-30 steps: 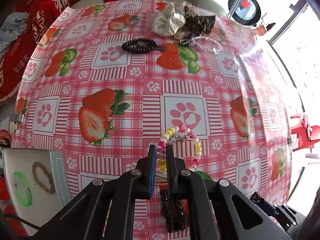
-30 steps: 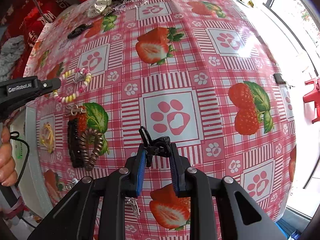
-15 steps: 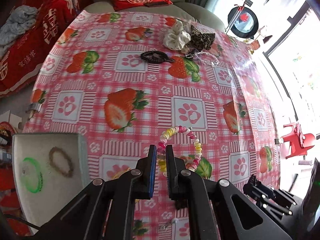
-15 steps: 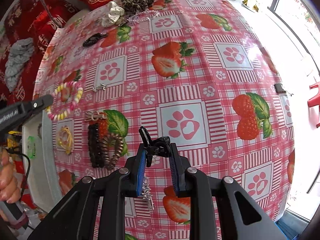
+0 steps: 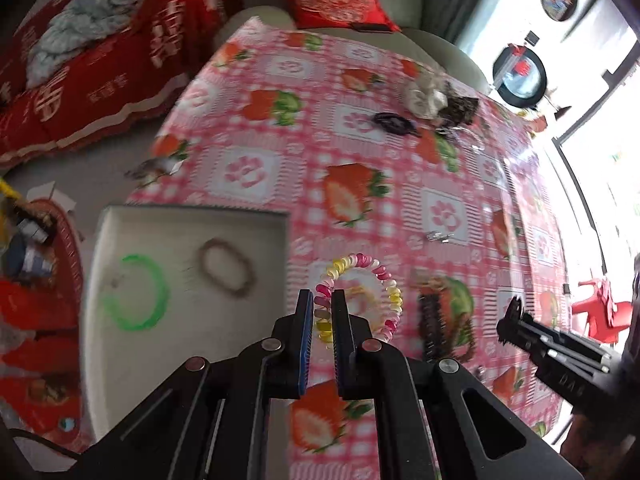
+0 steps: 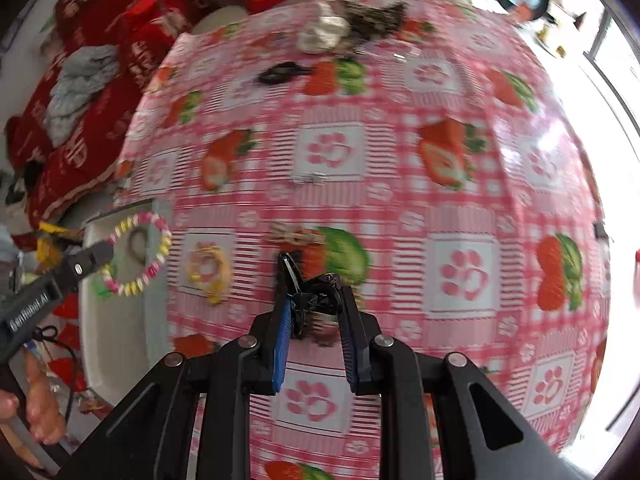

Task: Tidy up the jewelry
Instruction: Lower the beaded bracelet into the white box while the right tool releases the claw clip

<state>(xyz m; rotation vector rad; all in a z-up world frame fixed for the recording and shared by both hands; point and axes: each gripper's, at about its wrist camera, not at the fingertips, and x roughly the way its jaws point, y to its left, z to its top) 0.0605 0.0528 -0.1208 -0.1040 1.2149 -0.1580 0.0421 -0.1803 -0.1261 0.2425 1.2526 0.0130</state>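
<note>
Bracelets: two lie in your tray [image 5: 120,360], a green one [image 5: 138,292] and a brown one [image 5: 226,266]. Your left gripper [image 5: 322,312], pointing steeply down, pinches one bead bracelet [image 5: 384,276] above the tray's edge. Your right gripper [image 6: 316,308] clamps one black clip [image 6: 316,292].

Bright window glare, motion blur
</note>
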